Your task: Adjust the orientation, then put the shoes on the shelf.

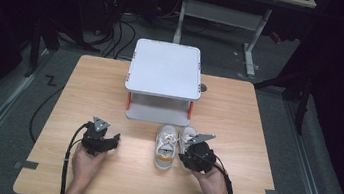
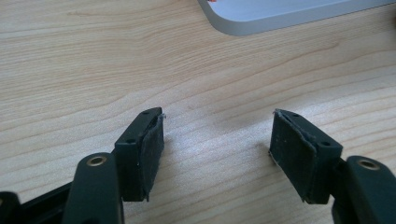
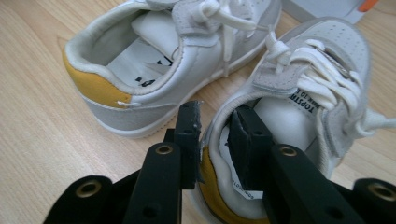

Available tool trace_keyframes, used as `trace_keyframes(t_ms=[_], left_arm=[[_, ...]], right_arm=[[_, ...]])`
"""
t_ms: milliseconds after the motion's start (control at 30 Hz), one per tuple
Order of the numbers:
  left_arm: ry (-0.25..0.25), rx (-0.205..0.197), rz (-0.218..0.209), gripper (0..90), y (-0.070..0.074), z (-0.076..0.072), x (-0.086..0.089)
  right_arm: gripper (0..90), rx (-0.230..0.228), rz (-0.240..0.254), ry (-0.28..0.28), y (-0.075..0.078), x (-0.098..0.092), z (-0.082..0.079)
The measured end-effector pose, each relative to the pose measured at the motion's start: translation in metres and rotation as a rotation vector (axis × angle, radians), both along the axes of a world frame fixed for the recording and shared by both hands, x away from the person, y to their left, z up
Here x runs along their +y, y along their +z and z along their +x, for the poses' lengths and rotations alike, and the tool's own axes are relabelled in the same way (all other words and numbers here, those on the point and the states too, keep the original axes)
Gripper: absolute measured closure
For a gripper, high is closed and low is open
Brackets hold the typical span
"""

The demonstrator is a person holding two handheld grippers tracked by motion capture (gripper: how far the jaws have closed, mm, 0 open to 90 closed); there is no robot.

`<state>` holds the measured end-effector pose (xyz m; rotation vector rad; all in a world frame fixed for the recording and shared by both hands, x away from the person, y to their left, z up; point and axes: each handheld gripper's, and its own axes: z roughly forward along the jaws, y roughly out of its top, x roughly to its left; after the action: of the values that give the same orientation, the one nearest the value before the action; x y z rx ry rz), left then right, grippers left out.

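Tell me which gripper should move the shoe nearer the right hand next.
The right gripper, most likely. Its jaws already straddle the heel wall of that shoe, one outside and one inside, apparently not pressing it. The left gripper sits open over bare table, off to the side of both shoes.

Left tool [image 1: 114, 142] rests low with jaws spread wide; right tool [image 1: 183, 157] has jaws slightly parted, angled down.

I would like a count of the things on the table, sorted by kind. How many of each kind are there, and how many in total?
Small white shoes with yellow heels: 2, the left shoe and the right shoe
Grey two-level stand: 1
Hand-held grippers: 2, the left gripper and the right gripper
Total: 5
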<state>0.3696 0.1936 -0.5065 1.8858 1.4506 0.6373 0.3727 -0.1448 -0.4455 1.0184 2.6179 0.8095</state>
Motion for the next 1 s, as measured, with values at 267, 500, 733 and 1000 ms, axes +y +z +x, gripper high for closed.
trace_keyframes(t_ms=[267, 500, 733, 1000], left_arm=[[-0.002, 0.002, 0.008, 35.0, 0.000, 0.000, -0.001], [-0.001, 0.002, 0.008, 35.0, 0.000, 0.000, -0.001], [-0.001, 0.002, 0.008, 34.9, 0.000, 0.000, -0.001], [0.000, 0.001, 0.007, 34.9, 0.000, 0.000, -0.001]], right_arm=[[67.3, 0.016, 0.026, 0.022, -0.002, 0.004, 0.000], [57.5, 0.037, 0.076, 0.029, -0.003, 0.000, -0.001], [53.5, 0.022, 0.128, 0.035, 0.003, -0.006, -0.005], [53.9, -0.071, 0.216, -0.017, 0.015, -0.031, -0.010]])
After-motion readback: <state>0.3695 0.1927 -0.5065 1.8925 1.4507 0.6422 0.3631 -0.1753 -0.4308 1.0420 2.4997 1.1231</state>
